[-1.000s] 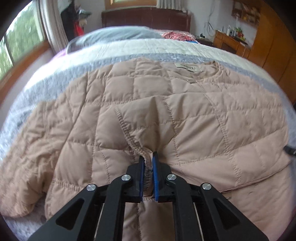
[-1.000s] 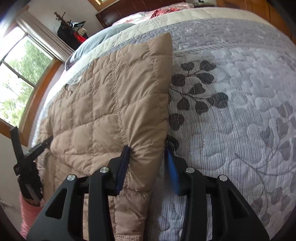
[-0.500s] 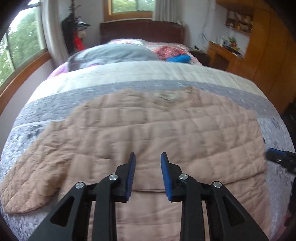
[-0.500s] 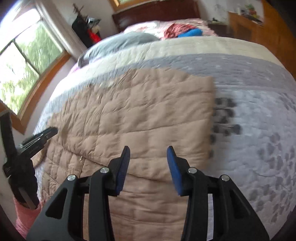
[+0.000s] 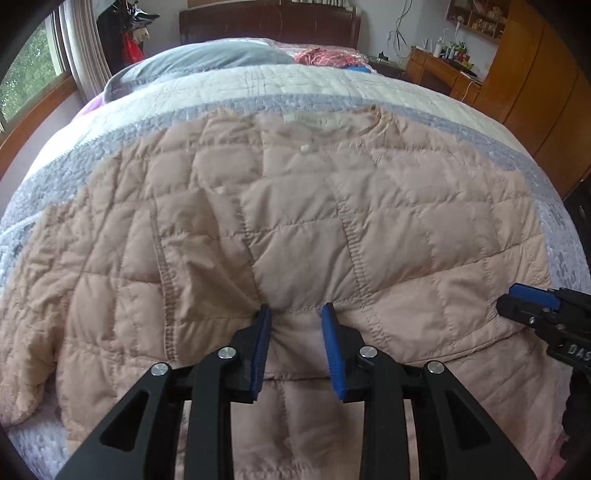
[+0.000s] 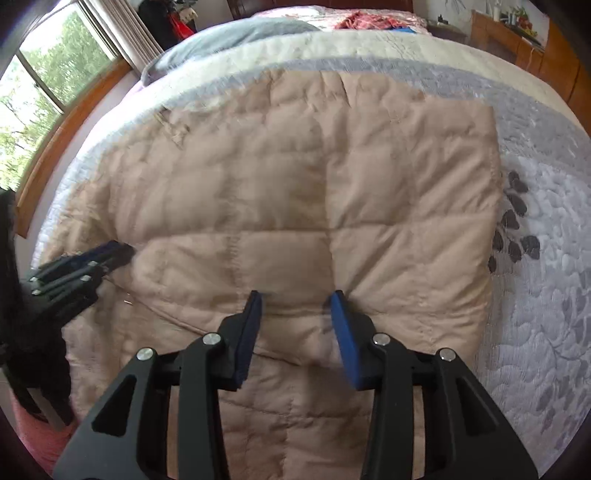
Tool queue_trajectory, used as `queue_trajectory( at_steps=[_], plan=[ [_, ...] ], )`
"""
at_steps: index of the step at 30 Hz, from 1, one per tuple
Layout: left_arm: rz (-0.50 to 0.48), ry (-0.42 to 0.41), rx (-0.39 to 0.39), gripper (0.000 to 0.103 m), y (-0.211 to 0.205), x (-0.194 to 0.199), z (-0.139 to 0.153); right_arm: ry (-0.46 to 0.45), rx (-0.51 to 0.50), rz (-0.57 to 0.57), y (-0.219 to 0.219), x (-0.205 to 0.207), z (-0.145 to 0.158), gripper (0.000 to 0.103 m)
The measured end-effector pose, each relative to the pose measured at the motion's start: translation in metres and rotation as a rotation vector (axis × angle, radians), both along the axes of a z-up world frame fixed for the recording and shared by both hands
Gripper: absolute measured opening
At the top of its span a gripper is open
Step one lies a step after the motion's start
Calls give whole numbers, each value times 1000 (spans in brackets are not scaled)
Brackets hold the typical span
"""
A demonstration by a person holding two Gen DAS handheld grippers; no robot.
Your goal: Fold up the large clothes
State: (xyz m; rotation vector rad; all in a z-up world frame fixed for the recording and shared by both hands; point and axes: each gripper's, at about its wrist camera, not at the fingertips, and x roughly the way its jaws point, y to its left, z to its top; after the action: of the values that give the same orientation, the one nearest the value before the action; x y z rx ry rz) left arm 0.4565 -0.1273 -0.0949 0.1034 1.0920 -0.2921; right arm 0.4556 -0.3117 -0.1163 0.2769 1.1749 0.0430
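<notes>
On the bed: a tan quilted jacket lies spread across a grey-and-cream bedspread, collar toward the dark headboard.
Hidden or cut off: the jacket's near hem runs out of both views behind the black tong arms; whether the blue pads graze the cloth or hang just above it cannot be told.
Hard to make out: the right wrist view is smeared with blur, so the stitching reads soft there; the collar label is unreadable.
Left tongs: angled steeply down over the jacket's lower middle, beside a pinched ridge of cloth; the jaws have just been opening and stand apart, with only flat jacket seen through the gap and nothing clamped.
Right tongs: angled steeply down over the folded right side of the jacket, jaws apart, nothing gripped between them.
Cross views: the right tongs' blue-tipped nose pokes in at the right edge of the left wrist view; the left tongs show, blurred, at the left edge of the right wrist view.
Jacket: puffy squares sewn in a grid, matte fabric, one sleeve trailing out to the left, the right side folded in to a straight edge.
Bedspread: quilted, with a dark leaf print beside the jacket's right edge.
Room: a grey pillow near the headboard, a window on the left, wooden furniture on the right.
</notes>
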Motion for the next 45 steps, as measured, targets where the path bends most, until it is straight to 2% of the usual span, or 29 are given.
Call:
queue_trajectory(
  at_steps=[2, 4, 6, 9, 11, 12, 14, 17, 20, 21, 23, 24, 26, 29, 35, 38, 41, 45],
  plan=[
    [11, -58, -6, 31, 0, 5, 20, -38, 57, -11, -5, 6, 17, 39],
    [22, -87, 4, 35, -3, 11, 29, -56, 21, -39, -9, 20, 28, 39],
    [23, -82, 20, 35, -10, 23, 30, -49, 10, -59, -13, 37, 28, 39],
    [35, -37, 60, 35, -15, 42, 13, -19, -7, -97, -23, 56, 16, 39],
    [26, 37, 45, 36, -15, 54, -9, 35, 23, -111, -33, 62, -5, 37],
    [22, 42, 33, 37, -15, 55, -14, 46, 33, -111, -34, 65, -11, 37],
    [15, 24, 22, 37, -13, 55, -17, 28, 31, -100, -35, 66, -20, 37],
    [19, 26, 22, 37, -13, 54, -14, 15, 10, -89, -33, 64, -18, 37],
    [46, 36, -19, 37, 4, 49, -1, 0, 74, -89, -35, 51, -6, 41],
    [51, 18, -35, 38, 11, 43, 10, -28, 112, -81, -38, 42, 3, 42],
    [50, -36, -31, 49, 27, 29, 28, -73, 138, -65, -41, 22, 18, 50],
    [58, -61, -12, 54, 39, 20, 36, -74, 132, -65, -42, 13, 22, 50],
    [105, -105, 11, 57, 73, 0, 49, -69, 111, -74, -47, -9, 27, 50],
    [215, -116, 47, 62, 134, -19, 53, -78, 79, -85, -55, -36, 27, 50],
    [497, -50, 68, 68, 262, -65, 35, -97, 24, -111, -68, -62, 18, 52],
    [676, -9, 40, 68, 339, -92, 23, -98, 17, -111, -70, -63, 16, 53],
    [815, 12, 7, 68, 395, -117, 13, -100, 2, -100, -66, -61, 17, 53],
    [975, 25, -87, 68, 460, -131, 1, -78, -42, -102, -63, -58, 13, 53]
  ],
)
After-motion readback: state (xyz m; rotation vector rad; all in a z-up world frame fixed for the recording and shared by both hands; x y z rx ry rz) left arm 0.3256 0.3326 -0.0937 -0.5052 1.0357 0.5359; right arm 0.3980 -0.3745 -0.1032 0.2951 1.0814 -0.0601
